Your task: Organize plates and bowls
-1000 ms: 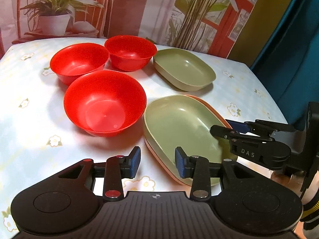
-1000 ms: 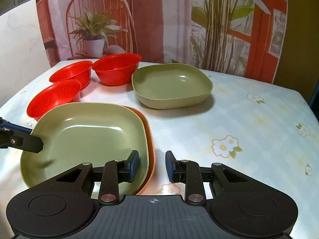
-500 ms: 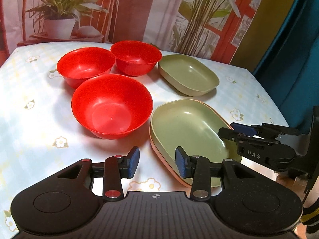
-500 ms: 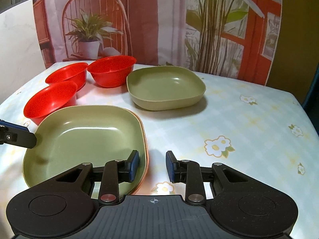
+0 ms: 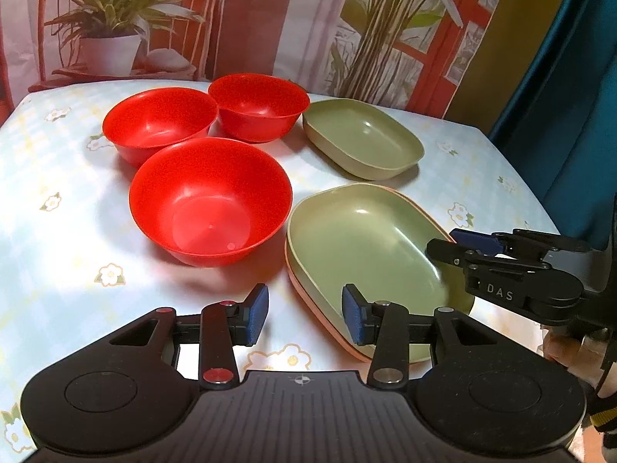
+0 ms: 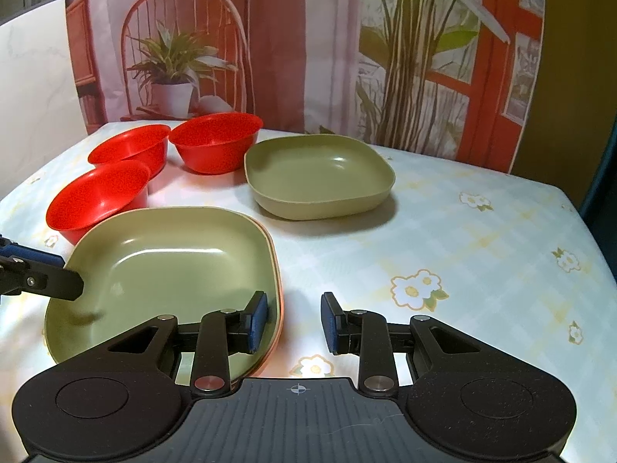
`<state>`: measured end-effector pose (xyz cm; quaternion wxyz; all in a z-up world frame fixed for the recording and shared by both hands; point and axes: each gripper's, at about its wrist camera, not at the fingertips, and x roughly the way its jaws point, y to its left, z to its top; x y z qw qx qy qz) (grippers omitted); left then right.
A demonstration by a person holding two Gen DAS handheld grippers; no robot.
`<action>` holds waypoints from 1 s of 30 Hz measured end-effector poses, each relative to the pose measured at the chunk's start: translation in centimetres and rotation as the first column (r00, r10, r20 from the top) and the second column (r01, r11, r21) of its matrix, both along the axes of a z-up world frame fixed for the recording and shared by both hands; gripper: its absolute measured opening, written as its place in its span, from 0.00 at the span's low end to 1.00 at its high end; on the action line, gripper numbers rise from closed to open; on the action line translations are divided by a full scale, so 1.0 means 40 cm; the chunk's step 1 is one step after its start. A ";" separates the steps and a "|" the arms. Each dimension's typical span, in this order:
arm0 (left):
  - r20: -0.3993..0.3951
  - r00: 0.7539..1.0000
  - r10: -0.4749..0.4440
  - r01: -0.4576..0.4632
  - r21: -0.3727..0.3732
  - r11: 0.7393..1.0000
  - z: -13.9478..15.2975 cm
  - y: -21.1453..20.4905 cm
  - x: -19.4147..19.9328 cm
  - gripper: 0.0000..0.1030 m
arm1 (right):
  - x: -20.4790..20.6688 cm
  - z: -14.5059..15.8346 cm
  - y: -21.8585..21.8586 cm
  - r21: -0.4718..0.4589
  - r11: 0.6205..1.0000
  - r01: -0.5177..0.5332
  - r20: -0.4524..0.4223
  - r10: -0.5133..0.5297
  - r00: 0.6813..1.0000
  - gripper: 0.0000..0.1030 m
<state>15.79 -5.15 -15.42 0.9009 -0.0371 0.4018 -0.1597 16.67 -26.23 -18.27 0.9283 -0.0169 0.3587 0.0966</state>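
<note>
Three red bowls stand on the table: a near one, a far left one and a far one. A green plate sits alone at the back. Another green plate lies stacked on an orange plate. My left gripper is open and empty, just in front of the stack's near rim. My right gripper is open and empty at the stack's right edge; it also shows in the left wrist view. The bowls and the lone plate show in the right wrist view.
A flowered cloth covers the table. A printed backdrop hangs behind its far edge. A blue curtain hangs at the right. The table's right edge is near.
Both grippers have drawn back and risen slightly, so the dishes look a little farther away. Neither gripper's opening has changed. No dish has moved.
</note>
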 end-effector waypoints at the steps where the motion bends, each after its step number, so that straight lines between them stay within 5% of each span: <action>1: 0.001 1.000 -0.001 0.001 0.003 1.000 0.001 -0.001 0.001 0.44 | 0.001 -0.001 0.000 0.001 1.000 0.001 -0.003 -0.001 1.000 0.26; 15: 0.118 0.993 -0.012 0.006 0.048 0.999 0.122 -0.019 0.029 0.43 | 0.016 0.084 -0.003 0.063 0.997 -0.048 0.055 0.045 0.997 0.26; 30: 0.228 0.974 0.008 -0.029 0.093 0.995 0.238 -0.073 0.171 0.43 | 0.154 0.214 -0.104 0.011 1.000 0.000 0.158 -0.002 0.987 0.26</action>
